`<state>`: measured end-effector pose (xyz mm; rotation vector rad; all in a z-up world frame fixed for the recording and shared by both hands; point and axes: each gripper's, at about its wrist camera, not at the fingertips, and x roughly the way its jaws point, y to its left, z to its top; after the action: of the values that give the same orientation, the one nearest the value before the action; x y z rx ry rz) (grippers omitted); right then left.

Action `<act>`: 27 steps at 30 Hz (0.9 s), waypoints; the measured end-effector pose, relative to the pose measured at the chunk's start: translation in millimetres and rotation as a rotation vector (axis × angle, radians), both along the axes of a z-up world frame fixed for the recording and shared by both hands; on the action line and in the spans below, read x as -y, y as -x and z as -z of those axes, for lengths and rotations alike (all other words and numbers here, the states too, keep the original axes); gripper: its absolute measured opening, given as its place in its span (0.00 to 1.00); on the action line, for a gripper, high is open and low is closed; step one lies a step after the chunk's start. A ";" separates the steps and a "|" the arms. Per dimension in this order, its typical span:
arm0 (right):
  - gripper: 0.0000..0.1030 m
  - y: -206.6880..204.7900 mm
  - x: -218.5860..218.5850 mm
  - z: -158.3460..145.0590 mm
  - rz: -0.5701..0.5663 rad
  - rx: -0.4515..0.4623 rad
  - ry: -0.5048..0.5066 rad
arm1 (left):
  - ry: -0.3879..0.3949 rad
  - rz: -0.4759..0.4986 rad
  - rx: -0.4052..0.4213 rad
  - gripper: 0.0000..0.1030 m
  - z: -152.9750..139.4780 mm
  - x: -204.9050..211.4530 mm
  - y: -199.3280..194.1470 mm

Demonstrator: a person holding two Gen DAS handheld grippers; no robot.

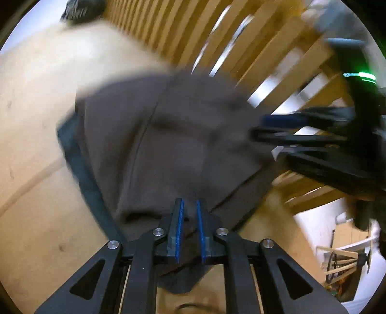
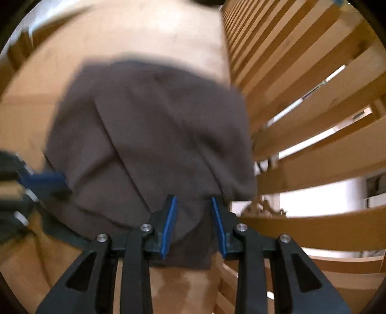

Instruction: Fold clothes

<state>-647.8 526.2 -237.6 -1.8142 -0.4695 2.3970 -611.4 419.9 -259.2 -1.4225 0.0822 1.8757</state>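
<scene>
A brown garment (image 1: 168, 135) lies bunched on a tan board (image 1: 36, 96), with a dark blue-grey layer (image 1: 72, 149) showing under its left edge. My left gripper (image 1: 189, 205) is shut on a fold at the garment's near edge, cloth filling the narrow gap between the blue pads. In the right wrist view the same brown garment (image 2: 149, 135) spreads ahead, and my right gripper (image 2: 193, 201) is shut on its near hem, a thicker bunch of cloth between the pads. Each gripper shows blurred in the other's view: the right gripper (image 1: 265, 128) at the garment's right side, the left gripper (image 2: 43, 180) at its left.
Wooden slats (image 1: 241, 48) with gaps between them run along the right of the board (image 2: 156, 31) in both views. A dark blurred object (image 1: 79, 9) sits at the board's far corner. Past the slats, white floor and clutter (image 1: 342, 260) show low right.
</scene>
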 end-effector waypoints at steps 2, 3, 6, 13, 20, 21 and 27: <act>0.30 -5.5 3.4 -8.0 0.011 -0.019 -0.025 | -0.023 -0.025 0.012 0.10 -4.4 12.5 -9.7; 0.30 -8.3 5.0 -12.1 0.017 -0.029 -0.038 | -0.026 -0.034 0.004 0.08 -10.9 18.6 -15.2; 0.30 -20.4 12.1 -28.4 0.046 -0.076 -0.030 | 0.019 -0.056 -0.070 0.08 -34.4 33.8 -31.0; 0.33 -97.0 46.8 -56.0 0.160 -0.194 0.195 | 0.016 -0.098 -0.146 0.21 -87.0 61.7 -65.1; 0.33 -180.0 82.1 -56.8 0.271 -0.279 0.309 | -0.012 -0.130 -0.195 0.23 -105.1 105.4 -104.6; 0.33 -187.0 86.9 -57.8 0.278 -0.284 0.310 | -0.012 -0.136 -0.203 0.23 -105.4 112.9 -112.3; 0.33 -237.2 125.0 -79.7 0.255 -0.356 0.269 | 0.003 -0.162 -0.261 0.23 -117.7 160.4 -166.6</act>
<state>-410.6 401.2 -158.0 -1.3739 0.1175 2.6092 -444.8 259.5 -141.6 -1.2089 0.0999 2.1887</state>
